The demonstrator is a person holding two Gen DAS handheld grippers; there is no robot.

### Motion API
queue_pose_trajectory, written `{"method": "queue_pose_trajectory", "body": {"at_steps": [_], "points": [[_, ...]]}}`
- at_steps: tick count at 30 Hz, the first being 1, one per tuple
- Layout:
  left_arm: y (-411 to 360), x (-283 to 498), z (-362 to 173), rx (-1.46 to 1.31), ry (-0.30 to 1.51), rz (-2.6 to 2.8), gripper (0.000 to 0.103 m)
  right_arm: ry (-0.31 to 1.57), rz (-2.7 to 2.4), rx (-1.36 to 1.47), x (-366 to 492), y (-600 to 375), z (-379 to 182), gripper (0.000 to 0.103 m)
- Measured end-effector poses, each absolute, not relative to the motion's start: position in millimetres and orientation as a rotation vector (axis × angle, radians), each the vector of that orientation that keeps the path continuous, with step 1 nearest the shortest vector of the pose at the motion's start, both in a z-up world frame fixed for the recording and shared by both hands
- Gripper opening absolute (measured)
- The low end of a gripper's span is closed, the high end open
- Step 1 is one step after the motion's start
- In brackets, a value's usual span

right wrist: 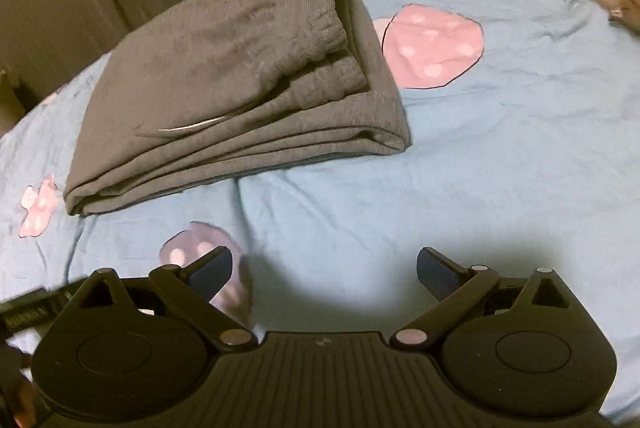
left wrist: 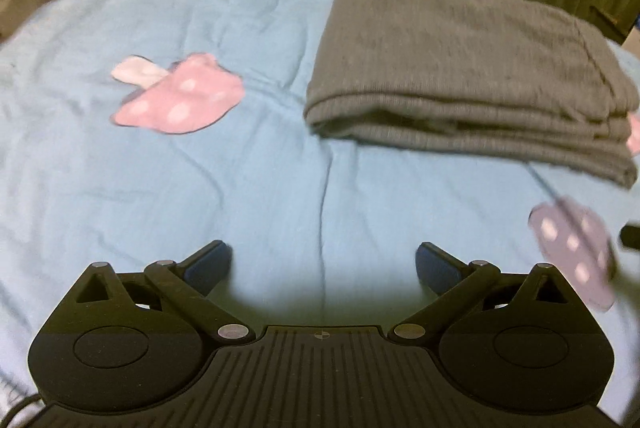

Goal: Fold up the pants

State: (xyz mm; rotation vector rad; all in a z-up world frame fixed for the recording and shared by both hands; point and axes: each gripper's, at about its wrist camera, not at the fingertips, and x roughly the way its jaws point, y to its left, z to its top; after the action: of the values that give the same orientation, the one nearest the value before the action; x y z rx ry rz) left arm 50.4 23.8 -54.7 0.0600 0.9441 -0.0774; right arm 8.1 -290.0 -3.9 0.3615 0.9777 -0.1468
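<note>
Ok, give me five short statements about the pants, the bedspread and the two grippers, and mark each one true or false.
1. The grey pants lie folded in a stack on the bed. True.
2. The left gripper is clamped on the pants. False: its jaws stand open, clear of the cloth.
3. The bedspread is light blue with pink spotted mushroom patches. True.
4. The right gripper holds the waistband. False: it is open and empty, short of the pants.
5. The pants are spread out flat, legs unfolded. False: several folded layers show at the near edge.

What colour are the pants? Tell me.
Dark grey, a plain ribbed knit; the pants show best in the right wrist view.
</note>
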Motion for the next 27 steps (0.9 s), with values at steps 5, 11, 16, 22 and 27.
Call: {"method": "queue_pose_trajectory", "body": {"at_steps": [5, 11, 16, 22, 27], "points": [[17.4, 27.5, -41.9, 0.095, 0.904, -0.164, 0.103, 0.933, -0.162, 0.186, -1.0, -269.9, 1.7, 0.099], [15.4, 10.4, -35.2, 0.108, 0.868, -0.165, 0.103, 0.921, -0.146, 0.117, -10.6, -252.5, -1.1, 0.099], [20.2, 9.8, -32.5, 0.070, 0.841, -0.150, 0.103, 0.881, -0.159, 0.000, -17.7, -233.7, 2.9, 0.099], [17.7, 11.0, -33.2, 0.078, 0.816, -0.145, 0.103, 0.842, -0.149, -0.018, -17.0, -231.9, 4.6, 0.099], [11.9, 13.6, -35.6, 0.098, 0.804, -0.143, 0.103, 0.812, -0.155, 0.034, -13.0, -238.9, 5.2, 0.099]]}}
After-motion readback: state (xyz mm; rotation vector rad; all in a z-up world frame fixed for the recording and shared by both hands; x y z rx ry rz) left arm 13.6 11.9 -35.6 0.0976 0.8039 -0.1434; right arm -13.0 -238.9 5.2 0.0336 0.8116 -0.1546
